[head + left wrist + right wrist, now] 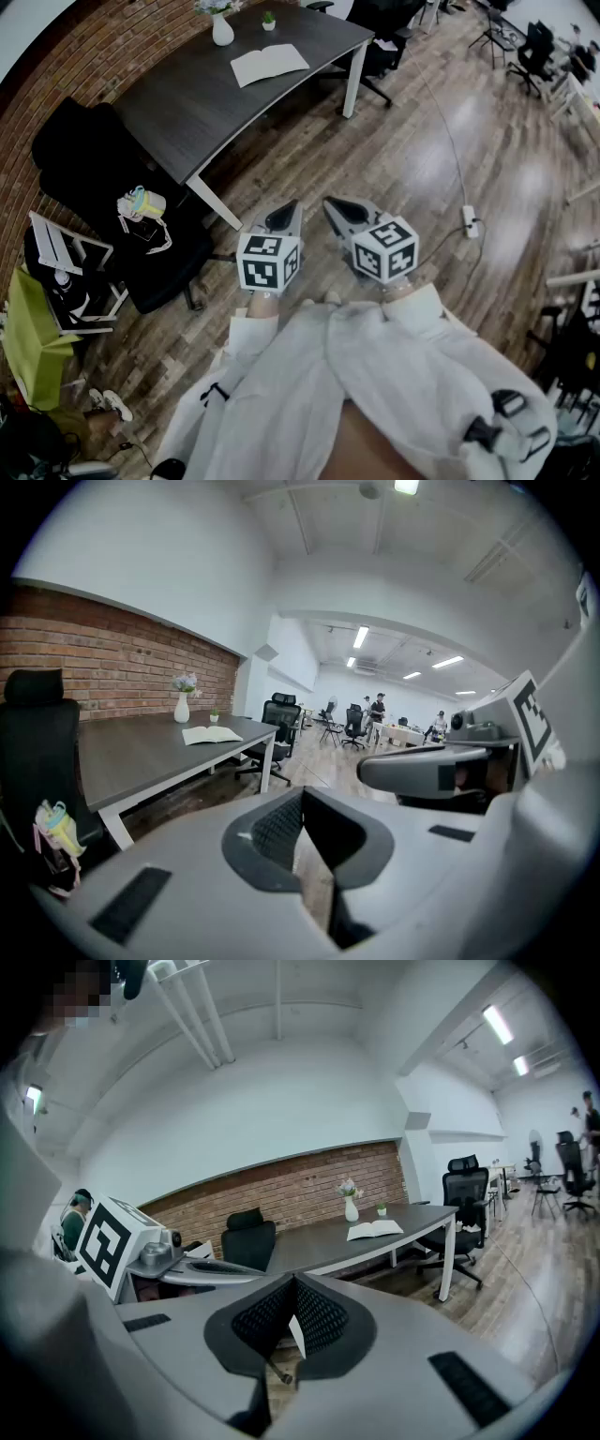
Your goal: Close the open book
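Fingers (284, 217) of the left gripper (301, 794) are pressed together on nothing, and the right gripper (292, 1286) is closed the same way. Both are empty, side by side above the wooden plank floor (422, 159). The open white-paged book (269, 65) lies flat on the dark grey curved desk (187, 108) — well apart from both sets of tips and ahead of them — near a white vase (222, 31) and a small green potted plant (269, 19).

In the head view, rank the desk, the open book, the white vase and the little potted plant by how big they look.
1. desk
2. open book
3. white vase
4. potted plant
The last three all stand on the desk's far end, so nearness hardly skews the order.
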`<state>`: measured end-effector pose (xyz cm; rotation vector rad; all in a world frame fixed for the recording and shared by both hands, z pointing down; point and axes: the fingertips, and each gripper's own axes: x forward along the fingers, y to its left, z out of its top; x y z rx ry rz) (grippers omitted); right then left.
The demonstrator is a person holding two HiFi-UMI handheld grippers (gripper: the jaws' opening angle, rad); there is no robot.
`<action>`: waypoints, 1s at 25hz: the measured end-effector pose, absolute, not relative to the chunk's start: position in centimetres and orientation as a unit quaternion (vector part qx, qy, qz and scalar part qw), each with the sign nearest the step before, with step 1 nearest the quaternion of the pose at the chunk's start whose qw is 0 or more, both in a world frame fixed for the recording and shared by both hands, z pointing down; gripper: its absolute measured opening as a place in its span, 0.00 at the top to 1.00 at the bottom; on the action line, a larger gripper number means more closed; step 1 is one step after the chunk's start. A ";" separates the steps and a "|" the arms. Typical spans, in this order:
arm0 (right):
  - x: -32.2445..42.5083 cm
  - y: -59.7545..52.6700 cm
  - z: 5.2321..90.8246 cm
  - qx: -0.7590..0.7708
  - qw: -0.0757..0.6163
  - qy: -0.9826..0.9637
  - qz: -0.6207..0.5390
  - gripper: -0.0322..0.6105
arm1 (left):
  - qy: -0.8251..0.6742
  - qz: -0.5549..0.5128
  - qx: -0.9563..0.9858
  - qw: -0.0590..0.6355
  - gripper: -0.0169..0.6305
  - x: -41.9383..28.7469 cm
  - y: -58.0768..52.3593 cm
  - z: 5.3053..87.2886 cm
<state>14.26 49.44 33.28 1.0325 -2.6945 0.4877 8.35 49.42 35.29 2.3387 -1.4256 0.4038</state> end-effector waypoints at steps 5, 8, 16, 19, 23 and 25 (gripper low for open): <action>14.6 49.7 33.6 0.341 0.111 -0.918 0.169 0.94 | -0.502 0.146 0.831 0.190 0.97 9.1 49.6 35.6; 14.6 49.8 33.5 0.338 0.111 -0.919 0.168 0.94 | -0.506 0.147 0.828 0.191 0.97 9.0 49.7 35.6; 14.2 49.2 33.2 0.328 0.095 -0.925 0.167 0.94 | -0.492 0.119 0.843 0.181 0.97 9.6 49.2 34.9; 14.5 49.3 32.6 0.306 0.070 -0.935 0.166 0.94 | -0.467 0.099 0.867 0.143 0.96 10.7 48.8 33.7; 16.3 48.3 32.5 0.326 0.077 -0.930 0.148 0.94 | -0.480 0.100 0.861 0.134 0.96 11.2 47.9 33.6; 17.3 47.7 32.8 0.341 0.081 -0.926 0.138 0.94 | -0.499 0.110 0.849 0.136 0.96 11.2 47.5 34.4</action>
